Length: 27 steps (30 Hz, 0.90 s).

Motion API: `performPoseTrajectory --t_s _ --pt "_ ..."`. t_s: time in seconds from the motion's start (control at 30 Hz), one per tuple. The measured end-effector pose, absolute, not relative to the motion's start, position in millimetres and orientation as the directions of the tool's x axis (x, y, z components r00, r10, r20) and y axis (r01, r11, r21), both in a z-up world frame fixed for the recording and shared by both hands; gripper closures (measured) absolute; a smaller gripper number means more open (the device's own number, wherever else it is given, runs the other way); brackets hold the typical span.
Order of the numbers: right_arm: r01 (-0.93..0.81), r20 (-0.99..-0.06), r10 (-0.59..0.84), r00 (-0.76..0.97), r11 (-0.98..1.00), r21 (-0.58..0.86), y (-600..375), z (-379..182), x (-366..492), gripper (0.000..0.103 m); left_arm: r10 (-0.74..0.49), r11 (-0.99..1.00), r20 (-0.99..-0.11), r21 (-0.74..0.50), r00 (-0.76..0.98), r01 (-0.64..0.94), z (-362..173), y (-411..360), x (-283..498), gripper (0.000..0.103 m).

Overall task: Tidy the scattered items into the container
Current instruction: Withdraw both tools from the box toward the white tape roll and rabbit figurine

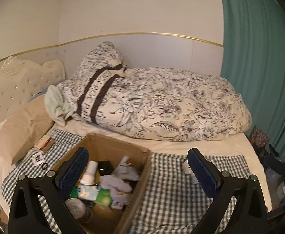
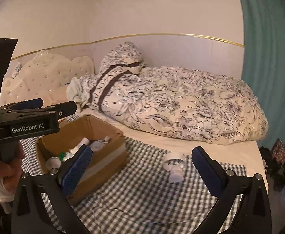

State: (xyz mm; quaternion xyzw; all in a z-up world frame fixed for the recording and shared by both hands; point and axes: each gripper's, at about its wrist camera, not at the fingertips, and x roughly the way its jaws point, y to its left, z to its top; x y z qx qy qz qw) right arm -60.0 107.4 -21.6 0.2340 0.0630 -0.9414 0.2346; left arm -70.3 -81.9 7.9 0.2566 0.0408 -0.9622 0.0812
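Observation:
An open cardboard box (image 1: 111, 142) stands on a checked cloth (image 1: 181, 195) on the bed. It holds a white bottle (image 1: 88, 172), a tissue pack (image 1: 87, 193), a green packet, a tin and crumpled white pieces. My left gripper (image 1: 138, 173) hangs open and empty over the box's right side. A small white roll (image 1: 187, 167) lies on the cloth beside its right finger. In the right wrist view the box (image 2: 107, 156) is to the left. My right gripper (image 2: 142, 170) is open and empty, with the white roll (image 2: 174, 159) and a small white piece (image 2: 176, 176) ahead between its fingers.
Left of the box lie a small carton (image 1: 44, 143), a printed card (image 1: 38, 158) and a black ring (image 1: 44, 165), next to a beige pillow (image 1: 23, 128). A rolled floral duvet (image 1: 162, 101) fills the back of the bed. A teal curtain (image 1: 259, 58) and floor clutter are at right.

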Motion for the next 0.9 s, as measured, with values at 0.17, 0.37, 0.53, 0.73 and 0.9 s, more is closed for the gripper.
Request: performPoseTrajectory --t_s 0.17,0.37,0.53,0.73,0.9 --pt "0.44 -0.477 -0.391 -0.787 -0.898 0.009 129 -24 -69 0.0 -0.091 -0.988 -0.488 -0.064 -0.868 0.14 11 -61 -80 0.0" --pt "0.424 -0.48 -0.368 -0.797 -0.906 -0.01 145 -28 -72 0.0 -0.06 -0.993 -0.511 -0.056 -0.857 0.103 -1 -38 -99 0.0" --pt "0.405 -0.493 -0.353 -0.795 -0.914 0.001 155 -34 -81 0.0 -0.038 -0.995 -0.526 -0.059 -0.85 0.082 -12 -27 -114 0.0" --pt "0.391 -0.514 -0.331 -0.791 -0.921 -0.008 161 -46 -93 0.0 -0.023 -0.997 -0.553 -0.049 -0.833 0.06 -32 -16 -134 0.0" --pt "0.375 -0.535 -0.317 -0.783 -0.927 -0.001 170 -61 -106 0.0 -0.025 -0.999 -0.576 -0.023 -0.817 0.047 -50 -6 -151 0.0"
